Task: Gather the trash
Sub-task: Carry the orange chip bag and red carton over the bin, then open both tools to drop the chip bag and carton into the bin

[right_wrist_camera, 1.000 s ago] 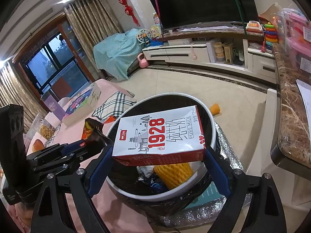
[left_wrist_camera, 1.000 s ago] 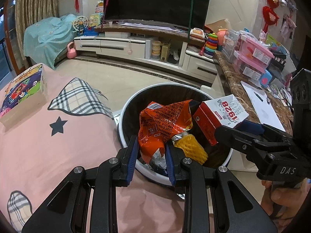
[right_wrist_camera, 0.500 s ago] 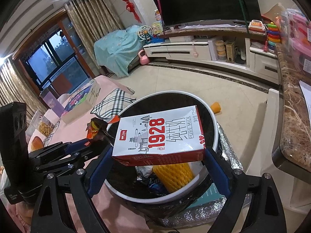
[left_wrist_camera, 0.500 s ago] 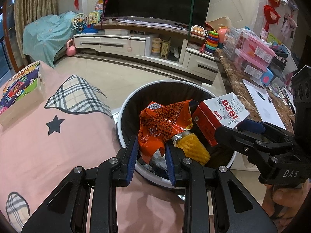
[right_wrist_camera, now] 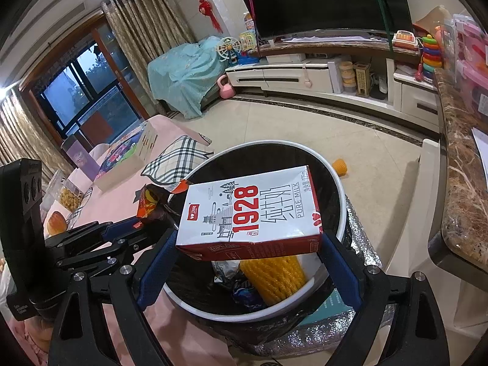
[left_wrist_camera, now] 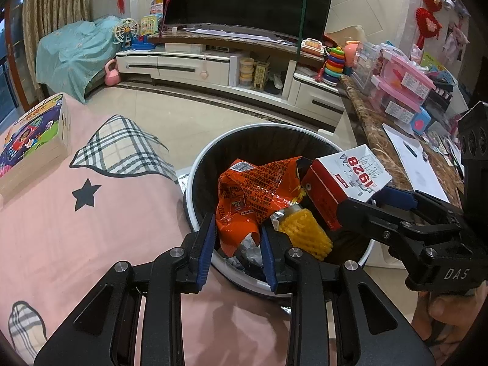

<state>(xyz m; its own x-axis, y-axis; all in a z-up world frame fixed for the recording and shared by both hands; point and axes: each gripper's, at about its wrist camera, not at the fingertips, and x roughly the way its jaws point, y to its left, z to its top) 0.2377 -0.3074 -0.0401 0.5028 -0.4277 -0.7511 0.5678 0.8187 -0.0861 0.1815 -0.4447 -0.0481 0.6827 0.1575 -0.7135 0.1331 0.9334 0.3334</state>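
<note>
Two pieces of trash poised over the black-lined trash bin (left_wrist_camera: 195,177), neither released yet. Left gripper (left_wrist_camera: 236,250) clamped on a crumpled orange snack bag (left_wrist_camera: 253,195), hanging just inside the near rim; right gripper (right_wrist_camera: 248,262) clamped end to end on a red-and-white 1928 milk carton (right_wrist_camera: 253,216), held level above the opening. Below both claws, already in the bin: a yellow foam fruit net (right_wrist_camera: 274,274) and some dark wrappers. Left to do, by the look of it: open both and let go, then deal with an orange scrap (right_wrist_camera: 339,166) lying on the floor beyond the bin. Left of the claws, a pink star-and-plaid tablecloth (left_wrist_camera: 76,219) with a puzzle box (left_wrist_camera: 33,134); beyond, tiled floor (left_wrist_camera: 158,109), a TV stand (left_wrist_camera: 189,64) and a large television (left_wrist_camera: 247,0).
</note>
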